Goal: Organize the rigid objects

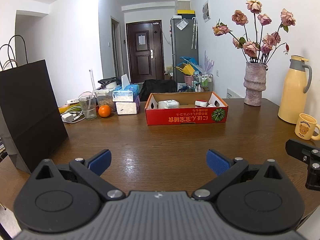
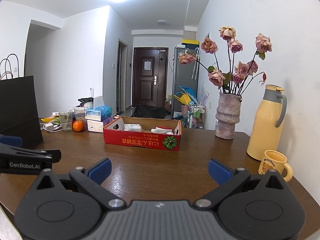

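Both the left gripper (image 1: 158, 162) and the right gripper (image 2: 159, 171) hover with jaws spread wide and empty above the brown wooden surface (image 1: 160, 140). The red cardboard box (image 1: 187, 114) sits well ahead at mid-surface, holding a white plastic bottle (image 1: 168, 104) and a red-and-white item (image 1: 201, 103).

I have both grippers level and pointing forward, side by side above the table. My left gripper (image 1: 158, 161) has its jaws spread wide, the blue pads (image 1: 99, 162) angled outward with nothing between them. My right gripper (image 2: 159, 169) is spread just as wide, its blue pads (image 2: 219, 171) likewise holding nothing. In the left wrist view, part of the right gripper's black frame shows at the right edge. In the right wrist view, the left gripper appears at the left edge, one blue pad and a black finger with a printed label visible. The two grippers are near each other but not touching.
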Available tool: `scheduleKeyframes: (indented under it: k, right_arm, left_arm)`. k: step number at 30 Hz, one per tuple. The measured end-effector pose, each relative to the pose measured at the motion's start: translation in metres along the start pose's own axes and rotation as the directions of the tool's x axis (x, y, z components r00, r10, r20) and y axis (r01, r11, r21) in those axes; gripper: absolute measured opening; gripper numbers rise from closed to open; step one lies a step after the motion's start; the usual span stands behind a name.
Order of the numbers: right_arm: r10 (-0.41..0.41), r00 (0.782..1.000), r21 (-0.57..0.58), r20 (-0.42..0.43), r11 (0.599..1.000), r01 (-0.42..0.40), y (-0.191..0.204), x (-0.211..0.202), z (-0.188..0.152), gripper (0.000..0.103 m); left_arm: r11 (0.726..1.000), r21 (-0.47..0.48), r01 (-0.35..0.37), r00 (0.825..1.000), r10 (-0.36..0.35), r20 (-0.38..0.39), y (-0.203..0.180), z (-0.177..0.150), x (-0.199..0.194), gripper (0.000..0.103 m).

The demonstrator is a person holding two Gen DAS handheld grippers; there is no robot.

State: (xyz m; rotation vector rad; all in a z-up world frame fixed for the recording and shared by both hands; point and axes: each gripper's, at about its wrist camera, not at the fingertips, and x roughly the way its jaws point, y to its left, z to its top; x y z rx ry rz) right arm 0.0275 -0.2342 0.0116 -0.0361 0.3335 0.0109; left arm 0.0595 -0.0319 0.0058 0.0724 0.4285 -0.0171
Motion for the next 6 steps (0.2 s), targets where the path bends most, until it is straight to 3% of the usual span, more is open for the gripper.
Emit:
scheduleKeyframes:
  k: [6]
  right_arm:
    - [0.000, 1.000, 0.001, -0.006, 1.000, 0.000, -0.0008, 0.0020, -0.0016, 0.103]
  left_arm:
    - [1.000, -0.004, 0.005, 1.000, -0.005, -0.008, 0.0003, -0.0003, 0.0032, 0.103]
